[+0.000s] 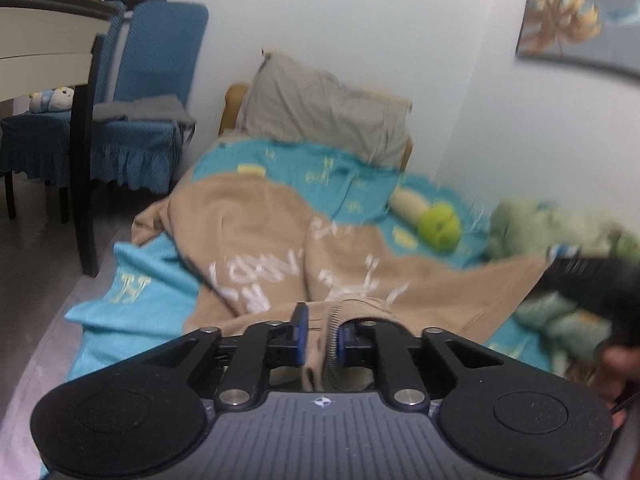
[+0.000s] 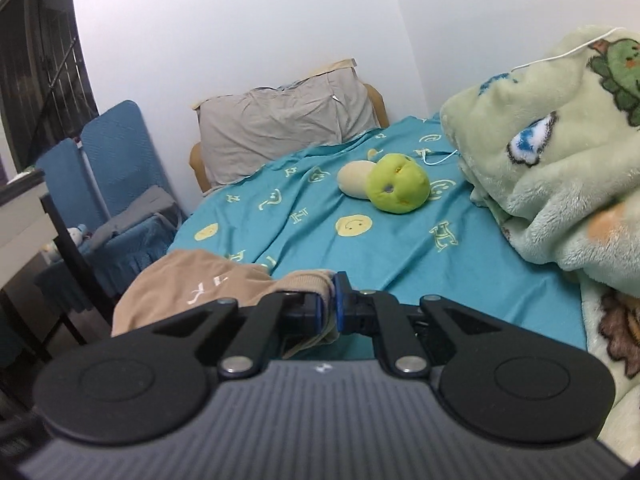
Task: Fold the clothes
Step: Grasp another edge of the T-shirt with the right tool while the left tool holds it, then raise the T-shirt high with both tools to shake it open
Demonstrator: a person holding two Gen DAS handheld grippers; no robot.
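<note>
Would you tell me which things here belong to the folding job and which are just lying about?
Job: tan sweatshirt, left gripper, right gripper.
Lying about: green plush toy, fleece blanket, grey pillow, blue chairs.

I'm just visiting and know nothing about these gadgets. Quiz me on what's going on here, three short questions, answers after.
1. True or false: the left gripper is shut on the tan sweatshirt.
2. What does the right gripper hold: (a) the green plush toy, (b) the tan sweatshirt, (c) the grey pillow?
3. What colour is the bed sheet under the sweatshirt?

Key: 1 true. 2 b. 3 teal blue, with yellow smiley faces and letters.
</note>
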